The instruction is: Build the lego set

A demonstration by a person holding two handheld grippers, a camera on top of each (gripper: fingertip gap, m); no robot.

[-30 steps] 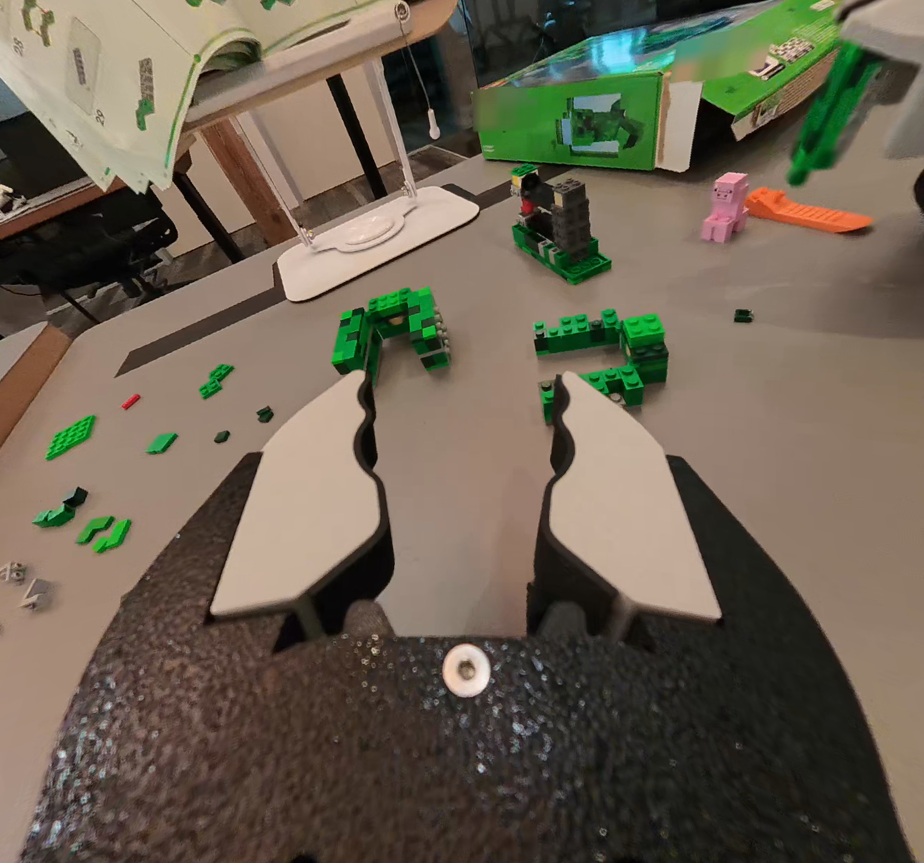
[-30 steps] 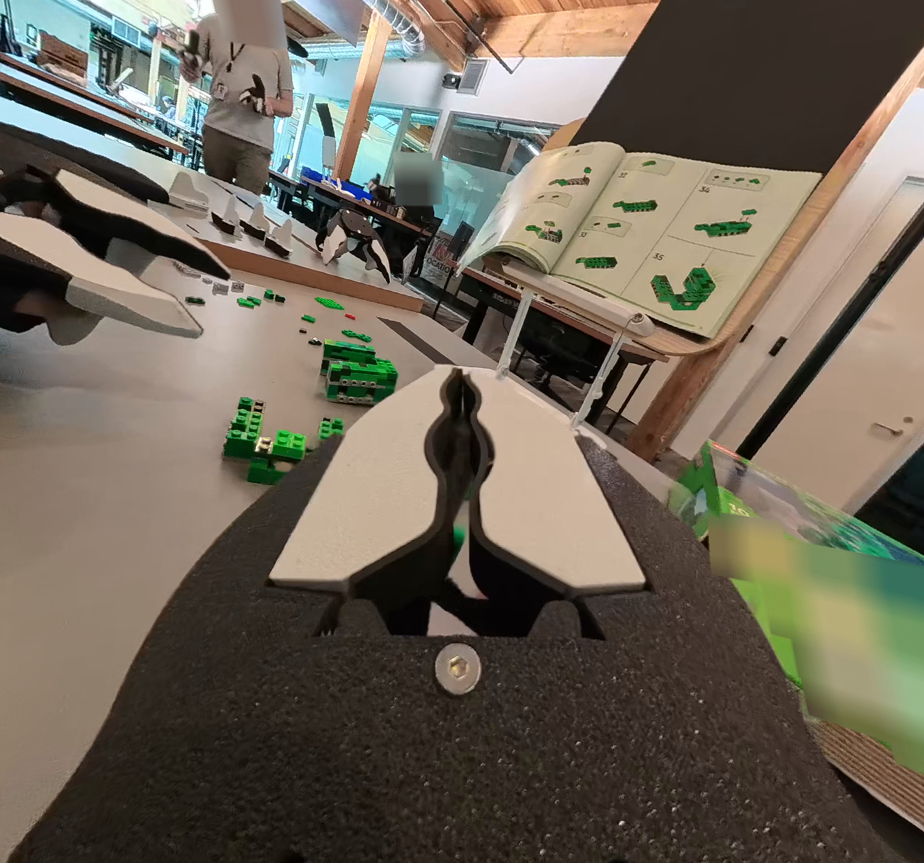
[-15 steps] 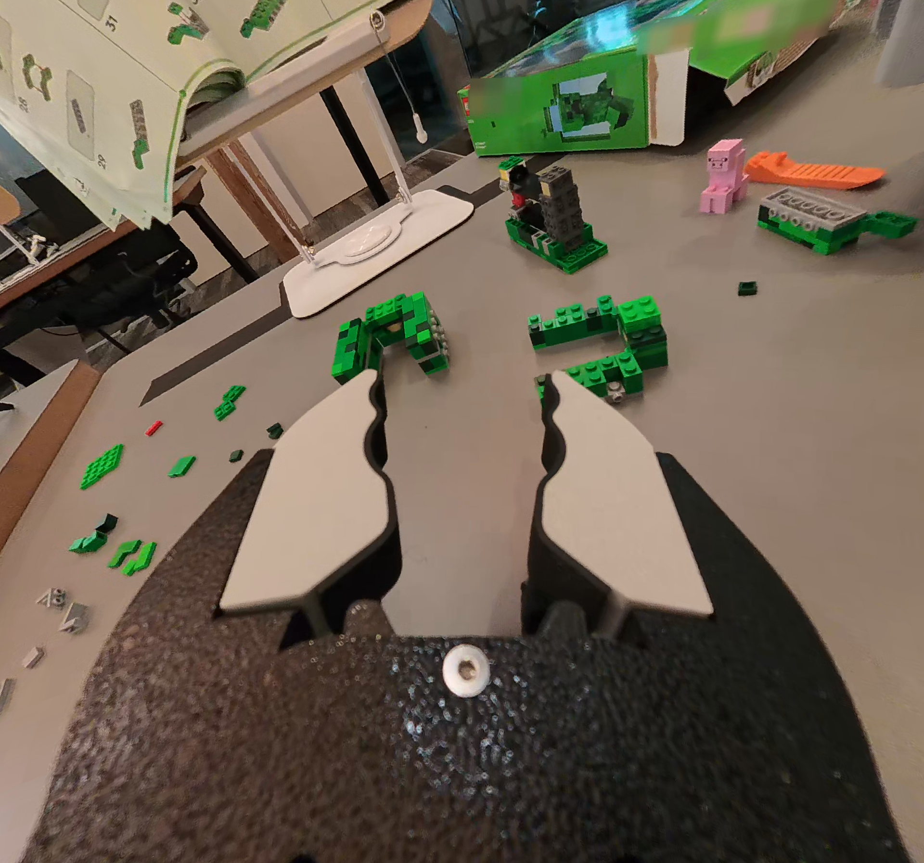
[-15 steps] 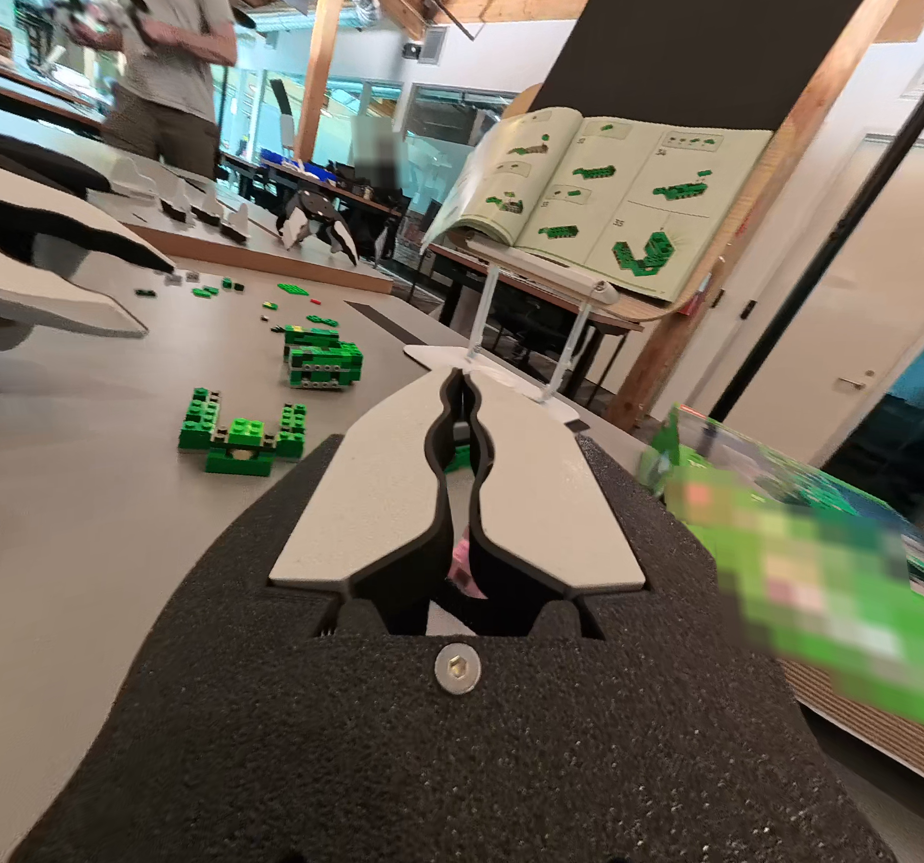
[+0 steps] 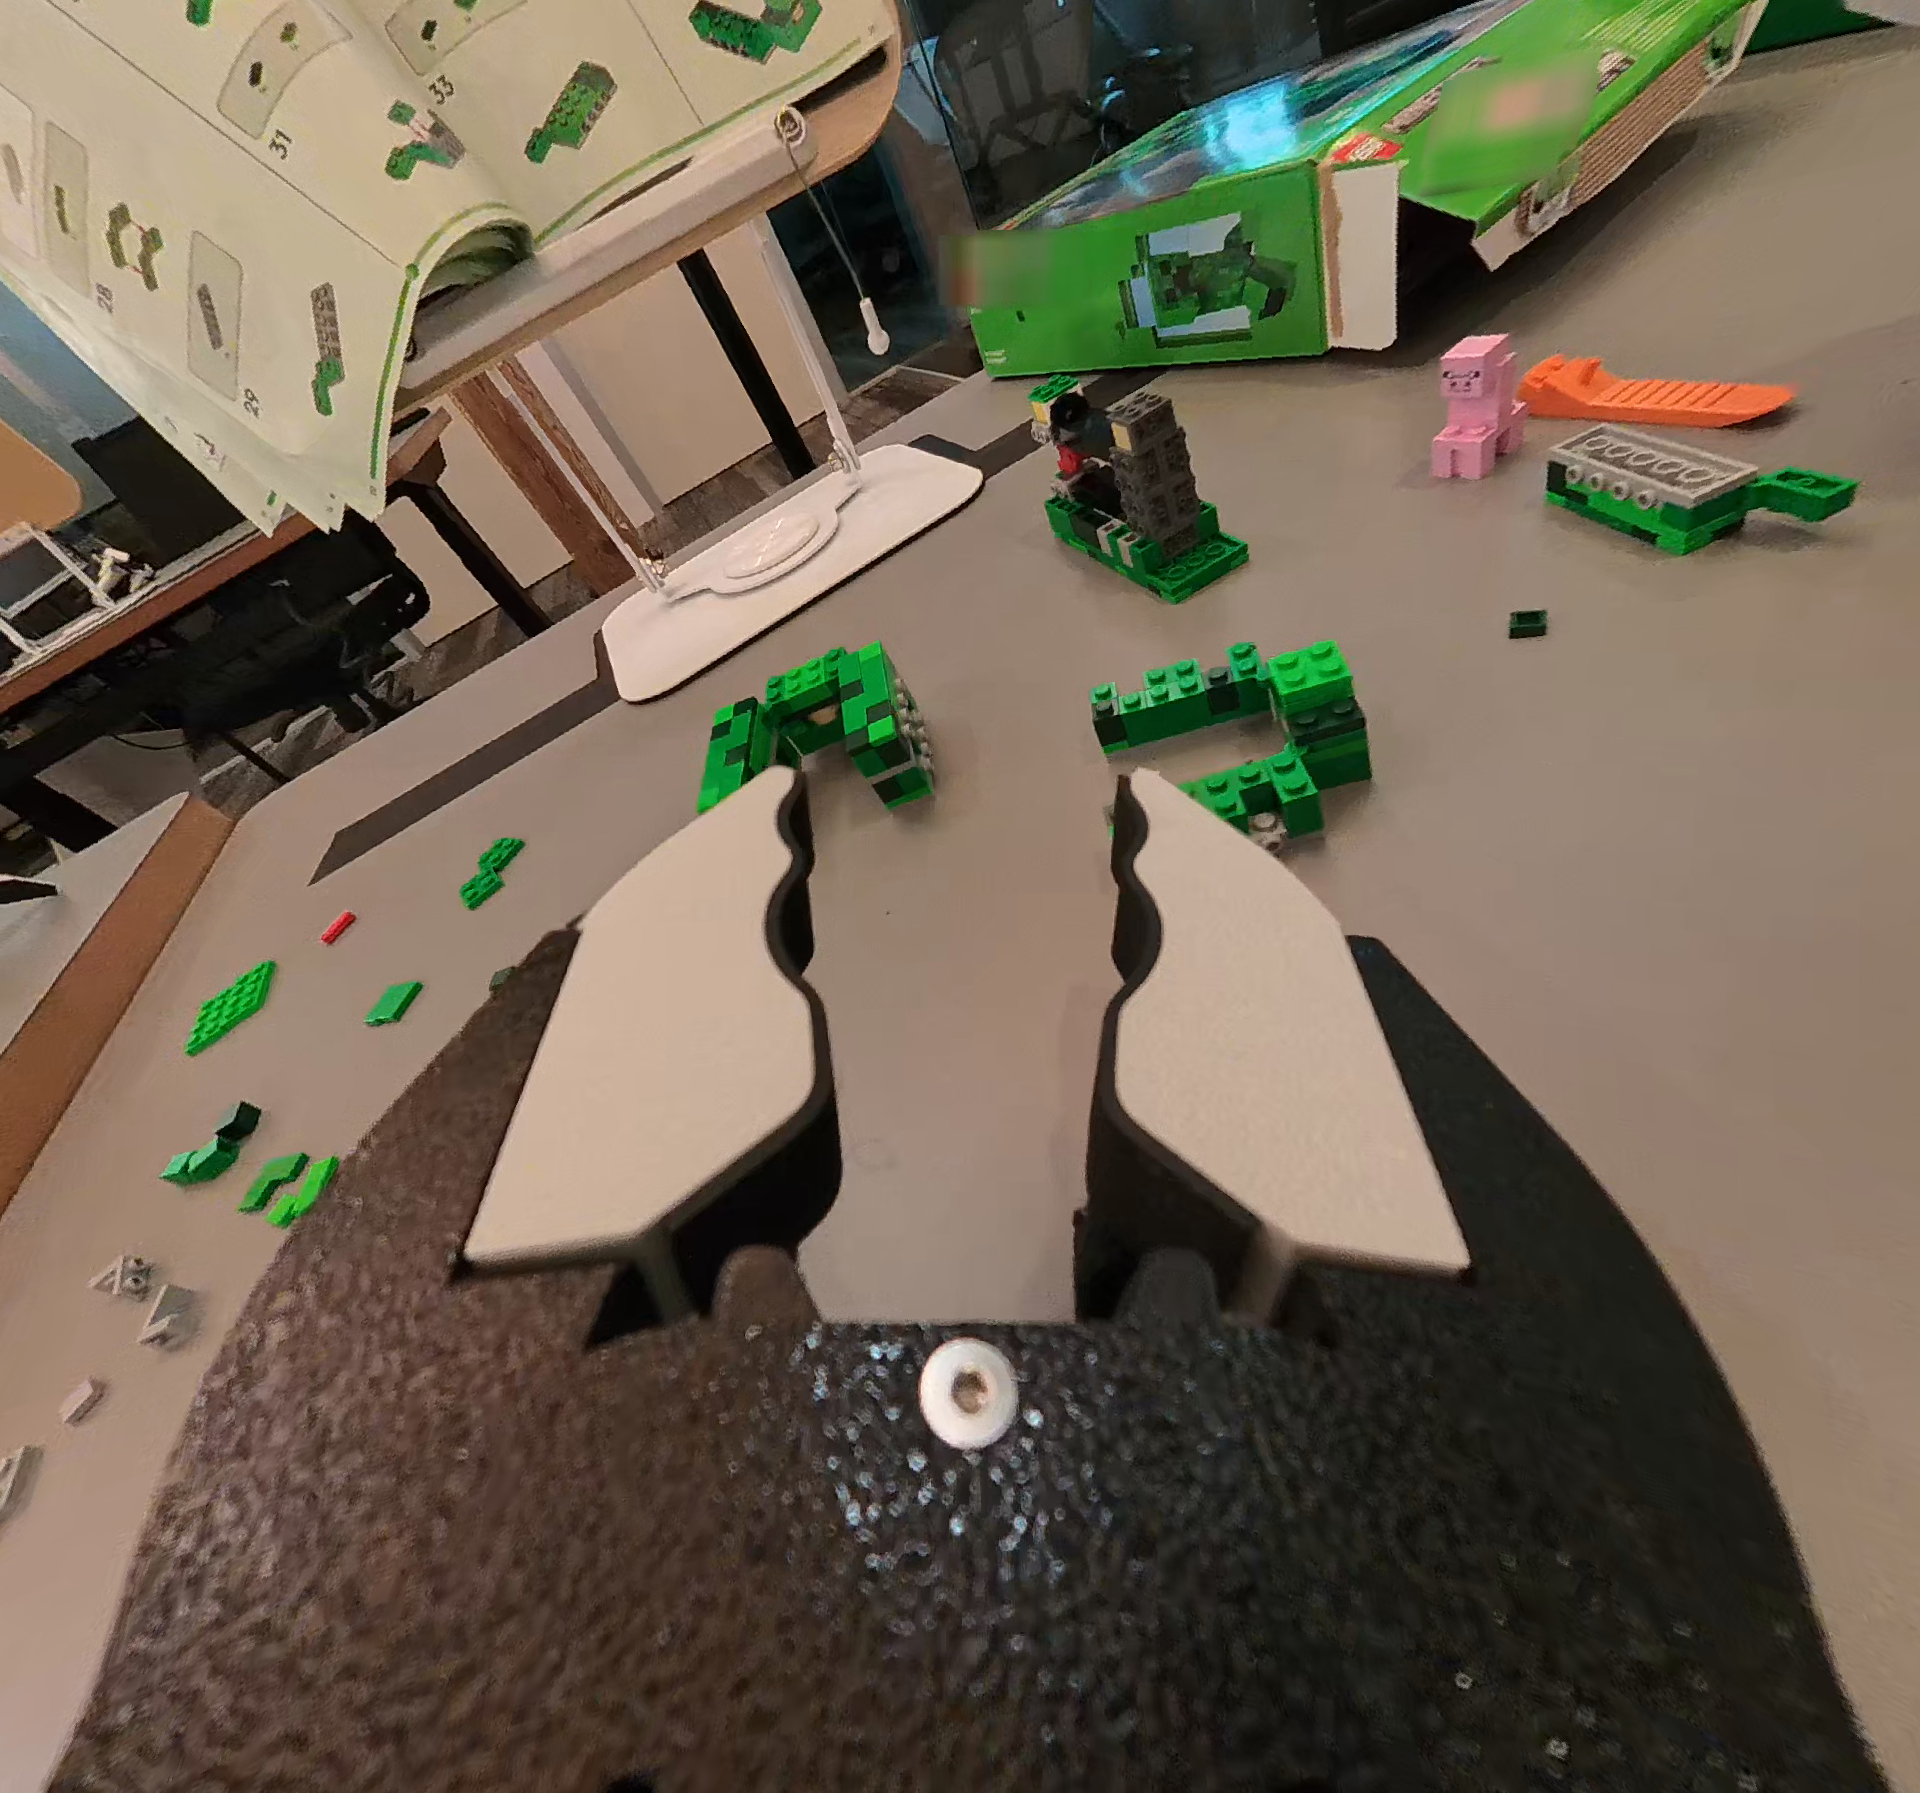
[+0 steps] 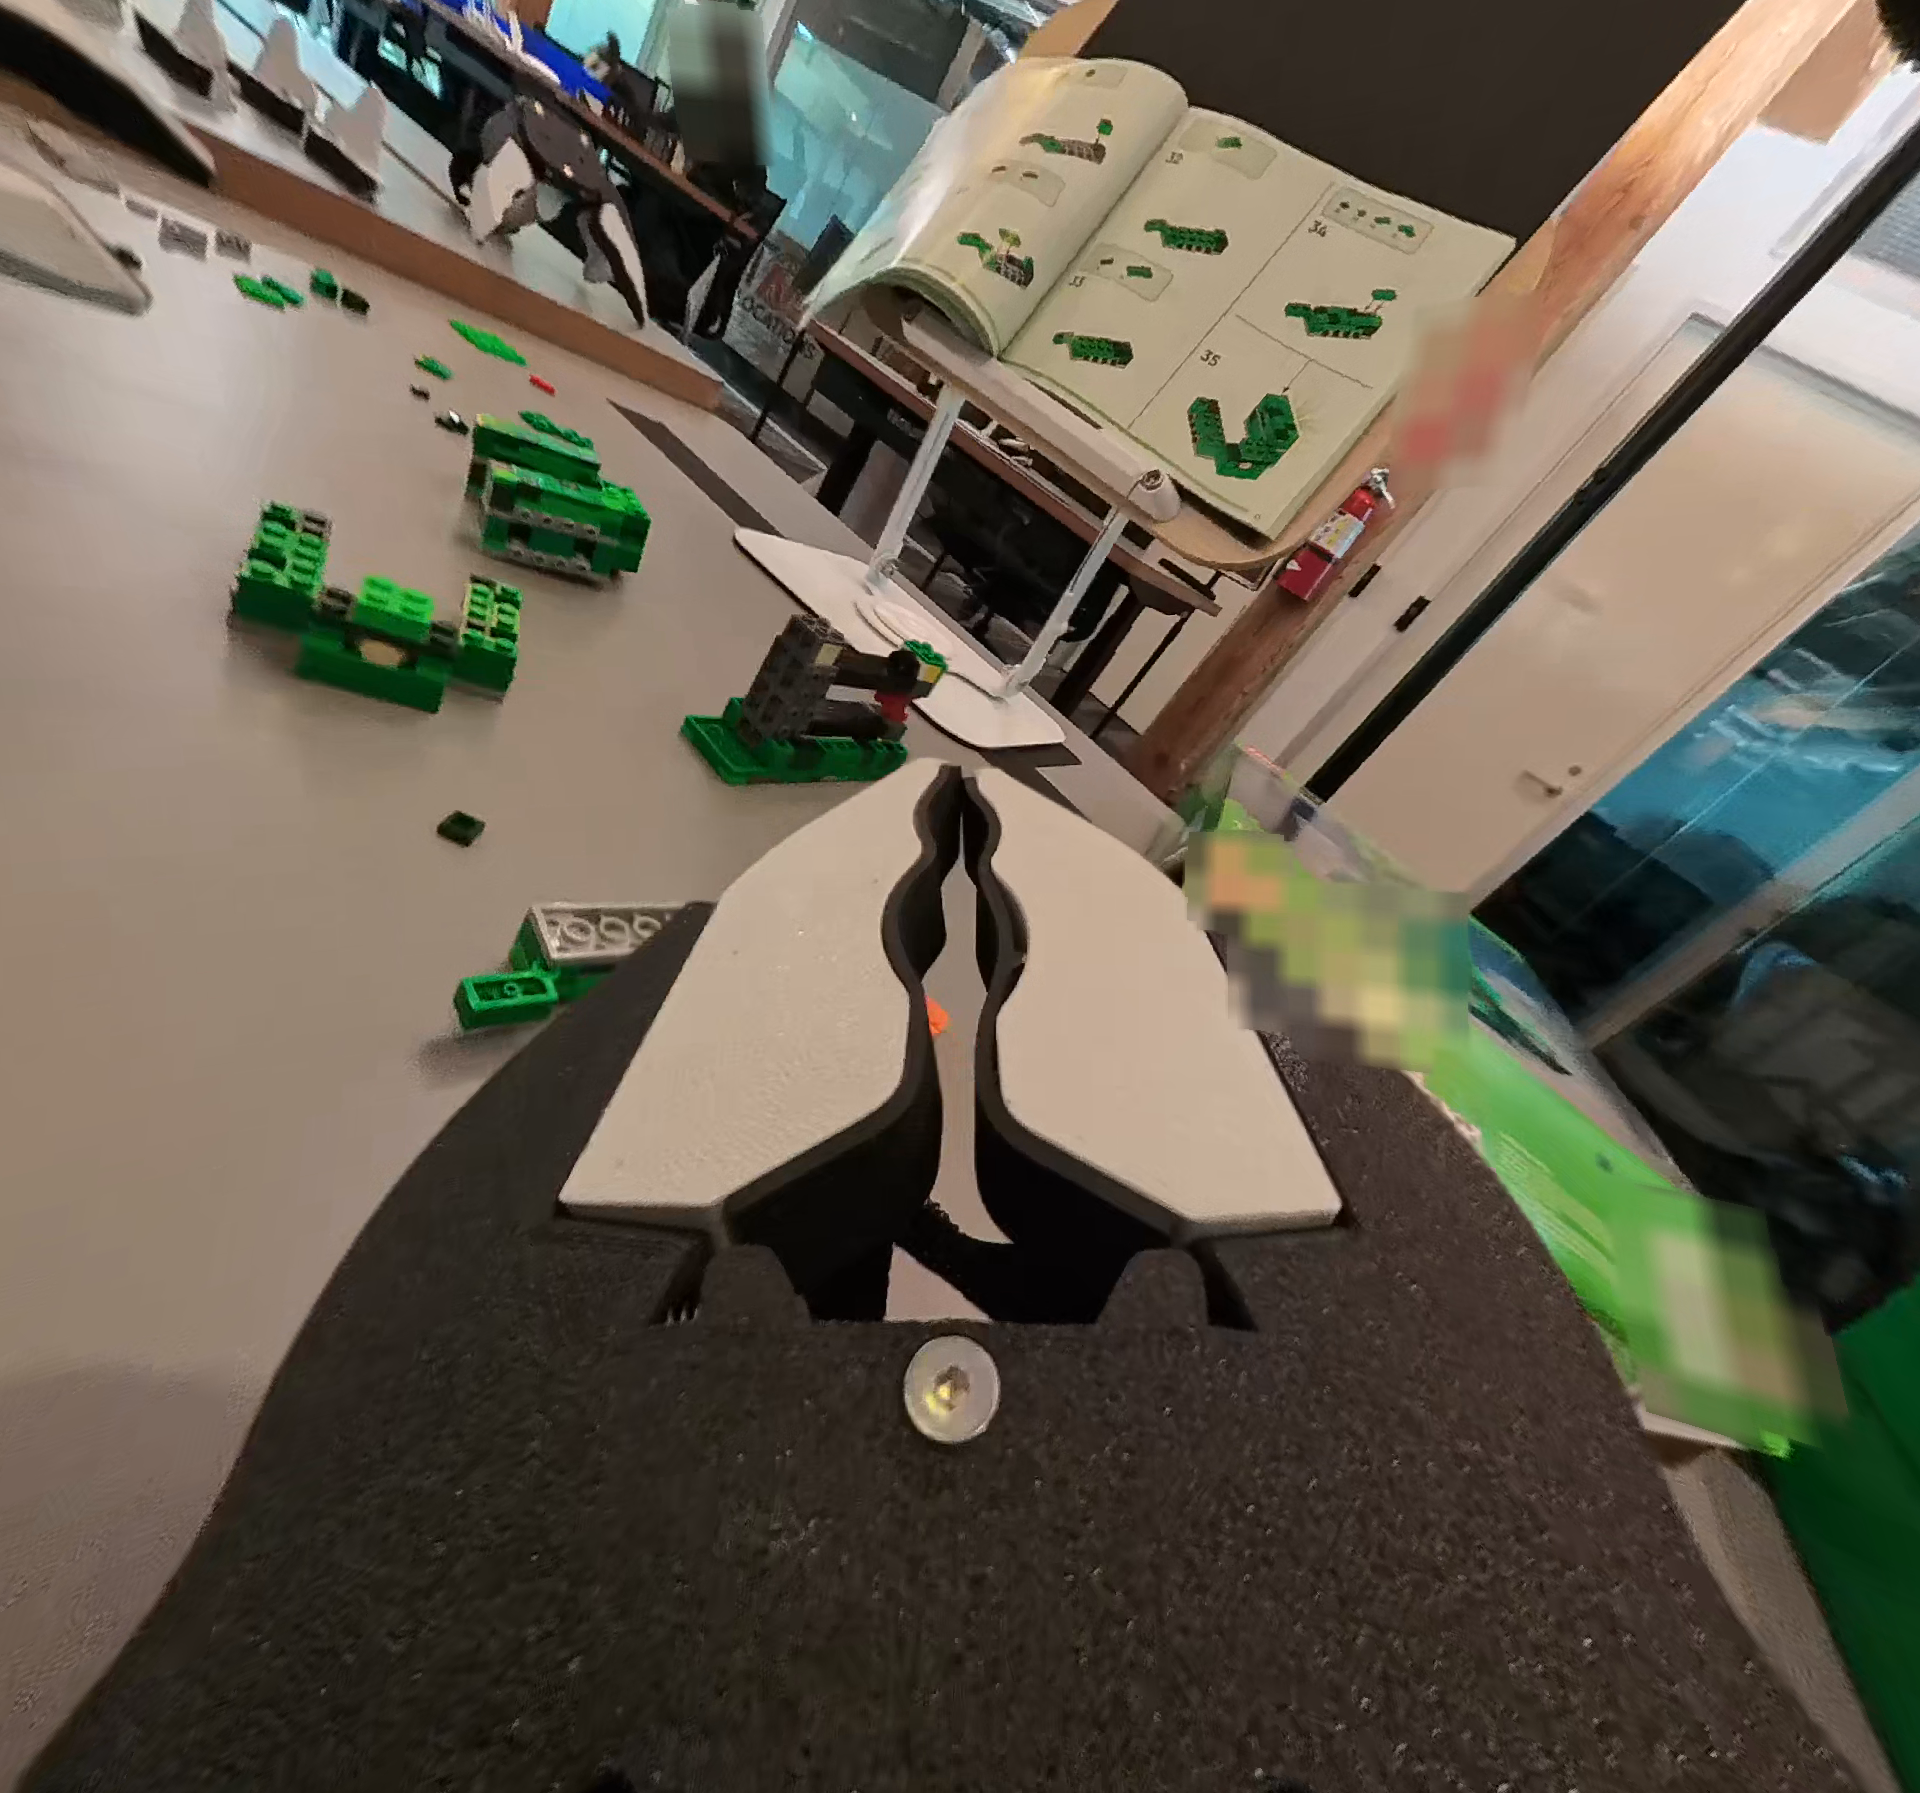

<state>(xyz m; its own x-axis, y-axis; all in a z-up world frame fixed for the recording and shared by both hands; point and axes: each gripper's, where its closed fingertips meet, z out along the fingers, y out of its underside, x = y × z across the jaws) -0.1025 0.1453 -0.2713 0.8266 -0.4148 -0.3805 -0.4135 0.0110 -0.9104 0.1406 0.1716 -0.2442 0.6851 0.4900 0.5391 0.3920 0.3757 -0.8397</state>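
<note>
My left gripper [image 5: 956, 798] is open and empty, low over the grey table [image 5: 1558, 912]. Just beyond its fingertips lie a green arch build [image 5: 821, 725] and a green C-shaped build [image 5: 1247, 735]. Farther off stand a grey tower on a green base [image 5: 1143, 507] and a grey-topped green assembly [image 5: 1673, 491]. My right gripper [image 6: 958, 782] is shut with nothing between its fingers. In its view the grey-topped assembly [image 6: 582, 943] lies just left of the fingers, with the tower [image 6: 821, 694] ahead.
An open instruction booklet [image 5: 416, 81] sits on a white stand [image 5: 790, 559] at the table's far edge. The green box [image 5: 1247, 289], a pink pig [image 5: 1475, 408] and an orange separator [image 5: 1652, 393] lie at the back right. Loose green plates [image 5: 234, 1005] lie on the left. Left tips to right tips: about 25 cm. The orange separator [image 5: 1652, 393] is closer to my right gripper, around 9 cm from its tips; the left tips are 25 cm off.
The right gripper held a green assembly in the air a second ago. That assembly now lies on the table by the pig, and the gripper is clear of it. The left gripper stayed open.
</note>
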